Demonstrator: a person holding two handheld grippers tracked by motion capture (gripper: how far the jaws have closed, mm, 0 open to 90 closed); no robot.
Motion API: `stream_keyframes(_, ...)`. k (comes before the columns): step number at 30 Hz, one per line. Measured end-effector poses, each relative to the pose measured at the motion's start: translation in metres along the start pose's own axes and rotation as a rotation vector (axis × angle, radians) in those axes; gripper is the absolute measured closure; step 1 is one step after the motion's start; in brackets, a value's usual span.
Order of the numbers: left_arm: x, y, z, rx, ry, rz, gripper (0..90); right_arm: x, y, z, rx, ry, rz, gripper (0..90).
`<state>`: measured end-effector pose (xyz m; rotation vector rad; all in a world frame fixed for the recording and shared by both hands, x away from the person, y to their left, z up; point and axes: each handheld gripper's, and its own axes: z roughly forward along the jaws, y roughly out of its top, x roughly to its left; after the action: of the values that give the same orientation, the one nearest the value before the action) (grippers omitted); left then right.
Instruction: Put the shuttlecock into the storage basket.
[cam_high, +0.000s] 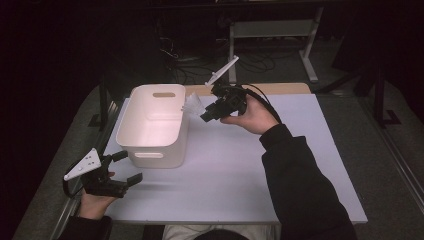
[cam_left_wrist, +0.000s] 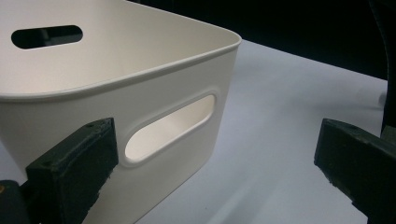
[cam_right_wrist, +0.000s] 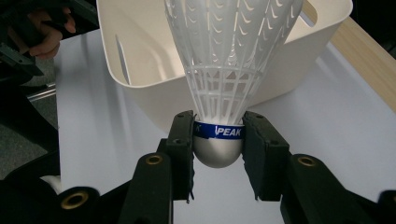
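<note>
The right tool (cam_right_wrist: 218, 140) is gripping a white plastic shuttlecock (cam_right_wrist: 224, 70) by its rounded cork base, its two pads pressing on either side of the blue band that is circling the base. In the high view the right tool (cam_high: 206, 114) is hanging above the worktop (cam_high: 240, 165) just beside the right rim of the white bin (cam_high: 155, 125), with the shuttlecock (cam_high: 194, 105) pointing its skirt toward that rim. In the right gripper view the skirt is reaching over the bin (cam_right_wrist: 299, 70) wall. The bin is standing upright on the worktop's left part, with handle slots showing in its near and far walls. The left tool (cam_high: 127, 167) is resting near the worktop's front left corner, its jaws standing wide apart and holding nothing, just beside the bin's near wall (cam_left_wrist: 154, 116).
</note>
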<state>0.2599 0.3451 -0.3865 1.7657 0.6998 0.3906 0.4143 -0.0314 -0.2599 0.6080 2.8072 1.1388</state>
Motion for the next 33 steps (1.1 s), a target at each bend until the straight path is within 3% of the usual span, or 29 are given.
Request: stream_keyframes(33,0.000,0.000,0.000,0.001,-0.006,-0.002,0.0,0.010,0.041,0.027,0.019,0.029,-0.051,63.9)
